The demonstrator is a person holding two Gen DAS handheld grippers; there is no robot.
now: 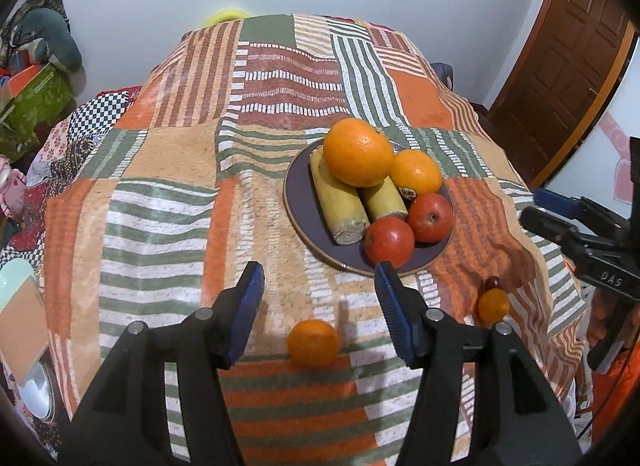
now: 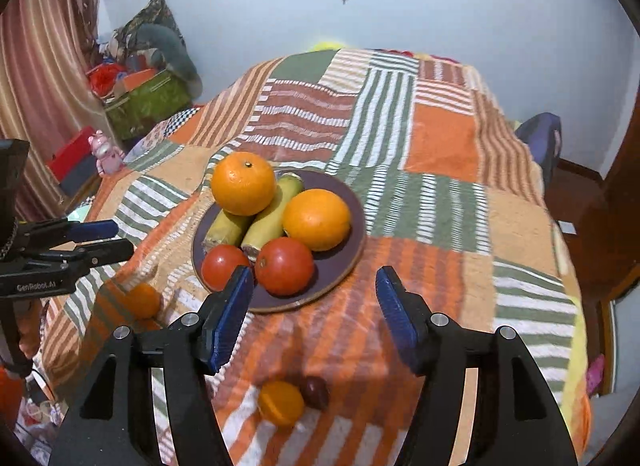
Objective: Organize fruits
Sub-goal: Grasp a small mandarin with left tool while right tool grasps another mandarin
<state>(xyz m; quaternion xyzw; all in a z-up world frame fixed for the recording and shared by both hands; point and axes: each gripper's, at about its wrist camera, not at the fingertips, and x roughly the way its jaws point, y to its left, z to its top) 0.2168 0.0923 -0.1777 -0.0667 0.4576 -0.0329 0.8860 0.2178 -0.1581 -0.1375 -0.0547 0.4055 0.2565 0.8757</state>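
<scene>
Fruits fill the plate [image 1: 298, 209]; three lie loose on the blanket [image 1: 160, 225]. Left gripper [image 1: 320, 290] and right gripper [image 2: 316, 290] both released, empty.

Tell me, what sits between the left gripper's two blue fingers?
A small orange lies on the blanket between the open left gripper's fingers, untouched, seen in the left wrist view. The plate sits beyond.

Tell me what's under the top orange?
Two bananas lie under the top orange, all on the plate. Their far ends and the plate beneath stay hidden.
</scene>
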